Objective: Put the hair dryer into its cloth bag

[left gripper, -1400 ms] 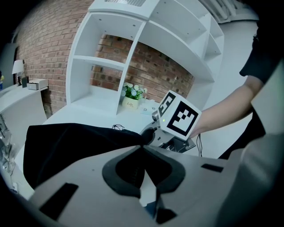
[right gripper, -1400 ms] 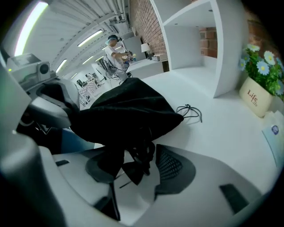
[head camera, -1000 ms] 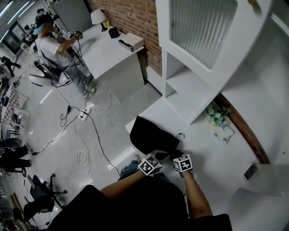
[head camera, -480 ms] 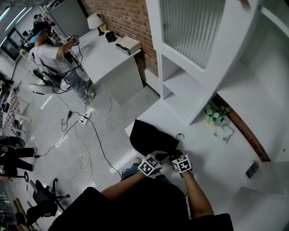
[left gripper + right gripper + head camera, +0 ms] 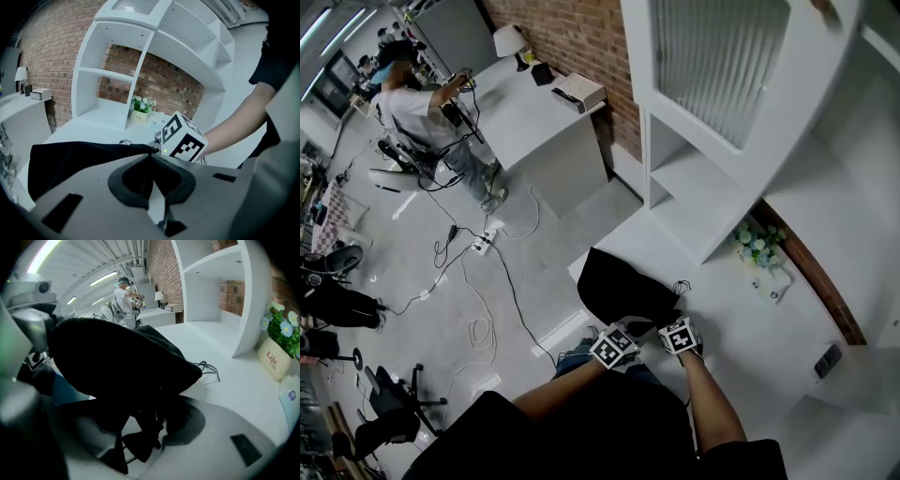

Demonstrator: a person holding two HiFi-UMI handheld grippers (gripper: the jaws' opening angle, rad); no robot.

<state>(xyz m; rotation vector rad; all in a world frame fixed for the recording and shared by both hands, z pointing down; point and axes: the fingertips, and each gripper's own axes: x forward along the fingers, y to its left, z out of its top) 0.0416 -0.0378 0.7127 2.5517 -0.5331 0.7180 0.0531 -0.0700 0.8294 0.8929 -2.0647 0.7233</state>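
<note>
A bulging black cloth bag (image 5: 623, 286) lies near the front edge of the white table (image 5: 741, 323). The left gripper (image 5: 151, 158) is pinched tight on its hem. The right gripper (image 5: 146, 430) – jaws well apart, just been closing – has black cloth bunched between them; whether it grips, I can't tell.

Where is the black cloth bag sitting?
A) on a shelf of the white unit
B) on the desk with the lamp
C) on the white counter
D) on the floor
C: the black cloth bag lies on the white counter in front of the shelf unit, not on the floor, a shelf or the far desk.
</note>
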